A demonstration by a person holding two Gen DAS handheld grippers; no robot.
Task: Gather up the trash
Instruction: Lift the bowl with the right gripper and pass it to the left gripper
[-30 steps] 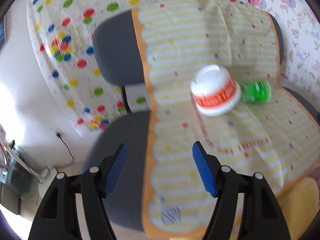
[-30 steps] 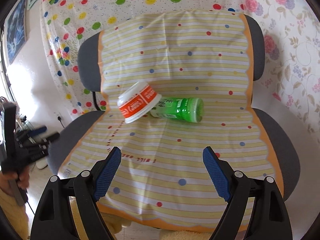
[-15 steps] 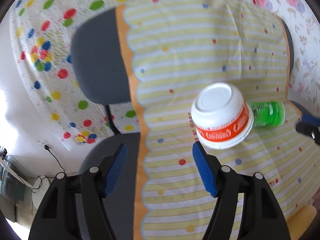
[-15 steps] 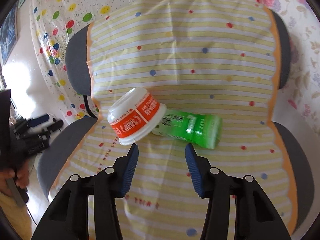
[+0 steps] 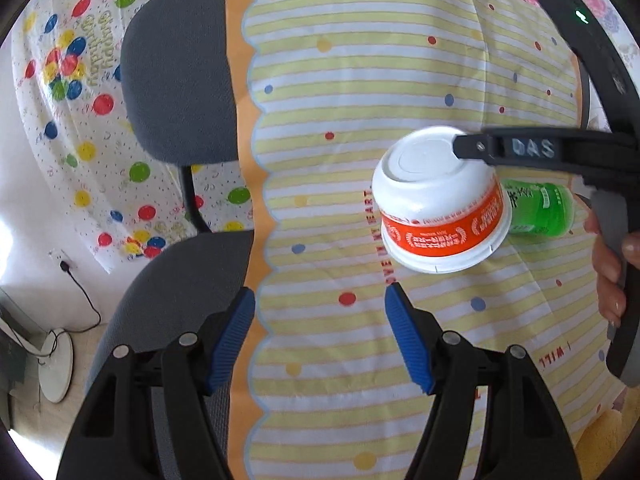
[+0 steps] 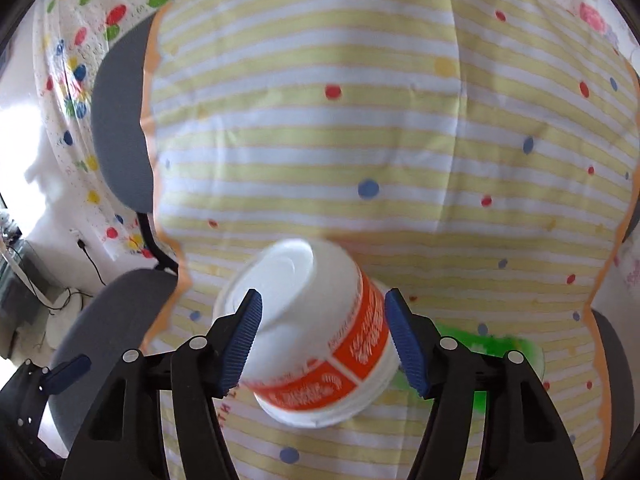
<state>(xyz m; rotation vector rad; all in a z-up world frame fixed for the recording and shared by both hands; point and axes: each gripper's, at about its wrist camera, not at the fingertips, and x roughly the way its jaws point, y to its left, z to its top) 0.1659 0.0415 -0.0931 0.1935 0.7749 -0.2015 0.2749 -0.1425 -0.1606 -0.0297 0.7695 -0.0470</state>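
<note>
A white instant-noodle cup with an orange band (image 5: 440,208) lies tipped over on the striped cloth on the chair seat, leaning on a green plastic bottle (image 5: 540,212). In the right wrist view the cup (image 6: 320,336) sits between the blue pads of my right gripper (image 6: 323,340), which is open around it; the bottle (image 6: 480,344) shows behind the right finger. My left gripper (image 5: 320,336) is open and empty, low and to the left of the cup. The right gripper's finger (image 5: 520,150) reaches over the cup in the left view.
A grey office chair (image 5: 180,80) carries a yellow-striped dotted cloth (image 5: 360,60). A balloon-print sheet (image 5: 80,80) hangs behind. A cable and a white stand base (image 5: 56,364) are on the floor at left. Floral wallpaper is at right.
Both grippers have moved in toward the chair. The right gripper has come around the noodle cup, its fingers now on either side. The left gripper stays open.
</note>
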